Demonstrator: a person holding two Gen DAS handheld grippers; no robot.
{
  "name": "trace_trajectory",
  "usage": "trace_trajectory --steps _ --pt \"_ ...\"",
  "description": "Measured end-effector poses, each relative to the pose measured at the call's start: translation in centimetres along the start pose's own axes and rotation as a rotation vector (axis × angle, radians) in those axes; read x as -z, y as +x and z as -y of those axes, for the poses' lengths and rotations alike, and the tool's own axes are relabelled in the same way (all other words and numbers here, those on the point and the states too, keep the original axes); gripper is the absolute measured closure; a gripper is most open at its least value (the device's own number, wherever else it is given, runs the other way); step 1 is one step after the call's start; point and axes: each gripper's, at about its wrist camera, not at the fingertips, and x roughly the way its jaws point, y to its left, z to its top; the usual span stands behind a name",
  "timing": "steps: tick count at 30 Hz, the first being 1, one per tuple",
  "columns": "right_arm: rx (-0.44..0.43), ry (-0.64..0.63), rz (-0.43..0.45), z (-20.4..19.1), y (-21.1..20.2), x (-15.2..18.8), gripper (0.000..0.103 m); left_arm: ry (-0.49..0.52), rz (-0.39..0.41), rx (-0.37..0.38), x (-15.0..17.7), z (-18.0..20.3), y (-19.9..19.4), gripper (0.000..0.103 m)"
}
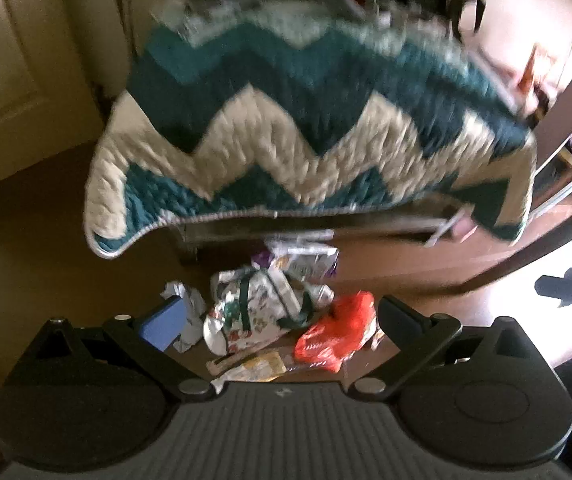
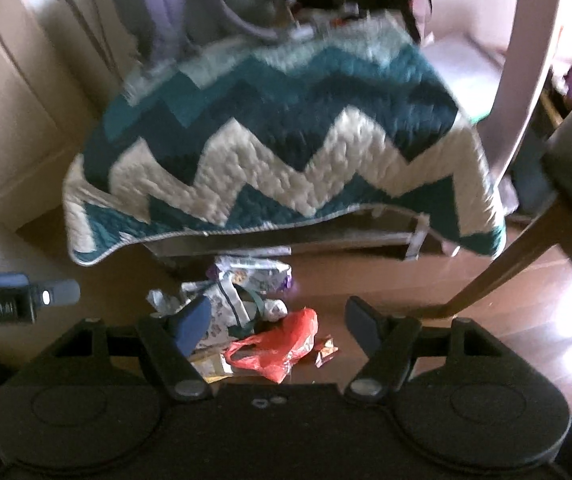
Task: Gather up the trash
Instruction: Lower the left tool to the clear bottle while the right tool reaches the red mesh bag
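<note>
A teal-and-cream zigzag quilt hangs over a furniture edge above the brown floor, and below its hem the trash lies in a loose pile: a printed bag with green handles, a red plastic bag, a purple-and-white wrapper, and crumpled white paper. The left gripper and the right gripper both hover above the pile with jaws spread wide, holding nothing. Only the right wrist view shows a small candy wrapper beside the red bag and a wooden chair leg; only the left wrist view shows the yellow flat packet clearly.
</note>
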Motion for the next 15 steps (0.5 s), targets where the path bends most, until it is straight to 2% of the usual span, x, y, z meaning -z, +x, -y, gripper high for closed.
trace_trajectory --steps 6,9,11,15 --pt "-0.023 0.06 -0.134 1.7 8.5 -1.3 0.029 0.102 -0.143 -0.015 0.3 0.9 8.0 0.0" --pt "-0.021 0.131 -0.209 3.0 13.2 -1.6 0.029 0.138 -0.24 0.023 0.9 1.5 11.4 0.0" --pt "0.005 0.16 -0.249 3.6 16.0 -1.6 0.029 0.175 -0.299 0.091 1.2 1.9 13.5 0.0" --pt "-0.008 0.219 -0.331 4.8 21.7 -1.2 0.029 0.378 -0.356 0.123 2.0 2.9 16.9 0.0"
